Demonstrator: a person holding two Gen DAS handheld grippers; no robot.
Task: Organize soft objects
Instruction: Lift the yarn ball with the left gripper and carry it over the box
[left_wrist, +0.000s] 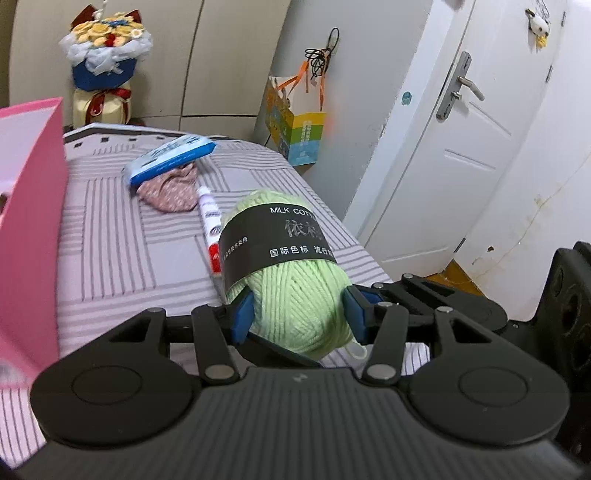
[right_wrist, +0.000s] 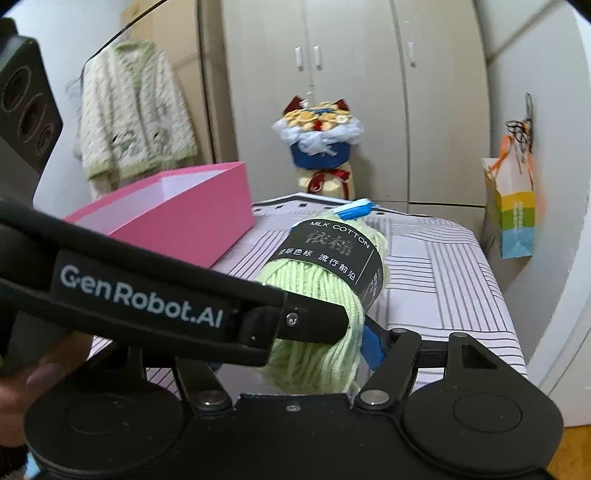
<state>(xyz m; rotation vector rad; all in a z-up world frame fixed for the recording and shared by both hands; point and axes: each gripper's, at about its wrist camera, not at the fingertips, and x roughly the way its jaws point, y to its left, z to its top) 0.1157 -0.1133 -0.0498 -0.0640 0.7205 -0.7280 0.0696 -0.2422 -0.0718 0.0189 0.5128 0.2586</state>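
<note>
The left gripper (left_wrist: 297, 314) is clamped on a ball of light green yarn (left_wrist: 295, 291), its blue pads pressing both sides, holding it above the striped bed (left_wrist: 110, 236). The right gripper (right_wrist: 295, 354) sits around the same yarn; only its right blue pad shows, just beside the strands, so I cannot tell whether it grips. The pink box (right_wrist: 177, 218) stands open on the bed, its inside hidden. Beyond lie a blue tissue pack (left_wrist: 171, 157), patterned cloth (left_wrist: 170, 192) and a tube (left_wrist: 209, 229).
</note>
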